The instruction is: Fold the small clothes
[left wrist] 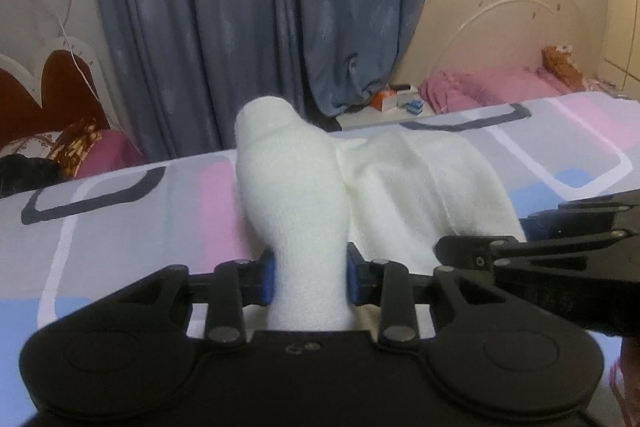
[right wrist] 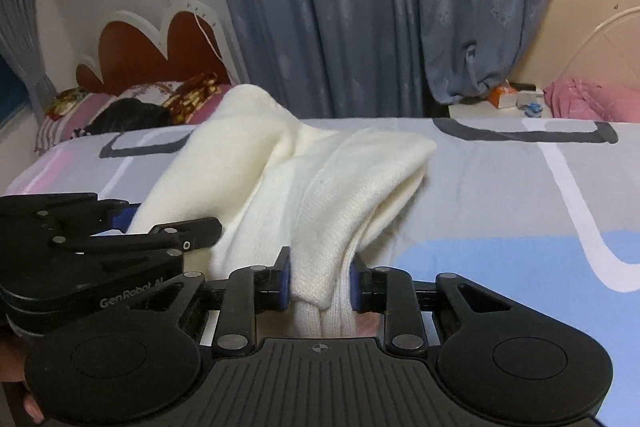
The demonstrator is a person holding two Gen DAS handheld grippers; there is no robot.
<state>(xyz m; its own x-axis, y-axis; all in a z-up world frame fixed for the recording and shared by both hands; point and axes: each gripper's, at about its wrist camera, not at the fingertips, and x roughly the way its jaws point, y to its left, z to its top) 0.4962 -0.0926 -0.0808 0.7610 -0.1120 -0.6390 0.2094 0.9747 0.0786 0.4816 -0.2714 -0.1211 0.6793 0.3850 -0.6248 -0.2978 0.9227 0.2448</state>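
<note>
One white knitted garment [left wrist: 308, 211] is pinched by two grippers side by side: the left gripper [left wrist: 310, 279] is clamped on a bunched fold of it, the right gripper [right wrist: 320, 285] on another. The cloth is lifted at both grips and trails away over the patterned bedsheet [right wrist: 500, 195], on which its far part lies. Beyond the bed, one blue-grey curtain [left wrist: 248, 7] and two headboards [right wrist: 132, 55] are seen.

We see a white knit garment [left wrist: 304, 195] bunched and lifted off the patterned bedsheet [left wrist: 120, 219], folds trailing toward two o'clock.
</note>
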